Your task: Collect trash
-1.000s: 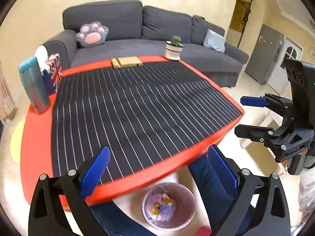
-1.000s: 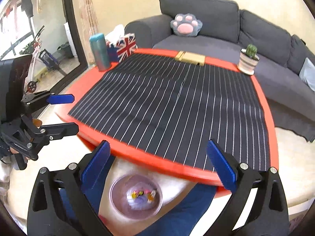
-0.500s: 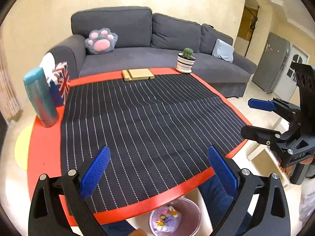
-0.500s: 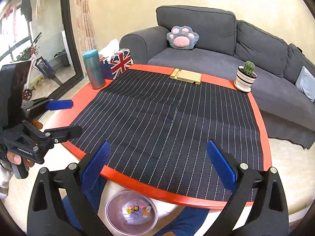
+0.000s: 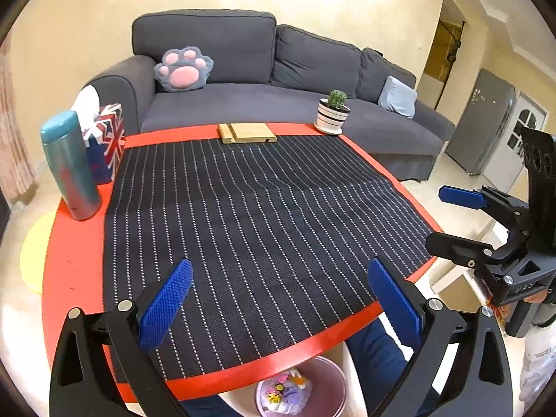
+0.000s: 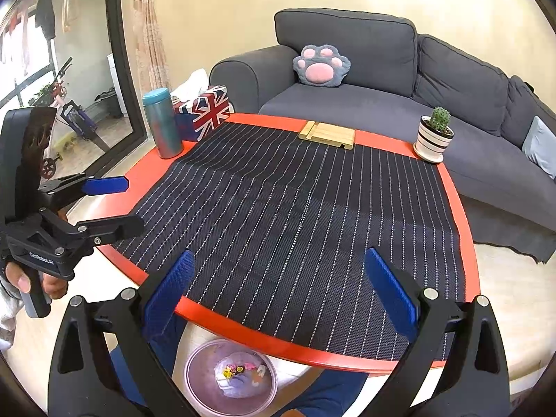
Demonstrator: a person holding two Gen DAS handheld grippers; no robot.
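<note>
A pale purple bin (image 5: 332,380) (image 6: 199,382) stands on the floor under the near edge of the red table (image 5: 73,260) (image 6: 146,173). Colourful scraps of trash (image 5: 285,385) (image 6: 239,373) lie in its bottom. The black striped mat (image 5: 260,215) (image 6: 295,215) shows no trash on it. My left gripper (image 5: 278,278) (image 6: 127,205) is open and holds nothing, above the mat's near edge. My right gripper (image 6: 279,264) (image 5: 441,219) is open too, with nothing between its fingers, off the table's right side in the left wrist view.
A teal bottle (image 5: 69,166) and a Union Jack tissue box (image 5: 107,142) stand at the table's left. A wooden stand (image 5: 247,132) and a potted cactus (image 5: 333,111) sit at the far edge, with a grey sofa (image 5: 243,97) behind. Legs in blue trousers (image 5: 375,358) flank the bin.
Both grippers have risen and drawn back over the table, so the bin has slid lower in both views. Both stayed open throughout.
</note>
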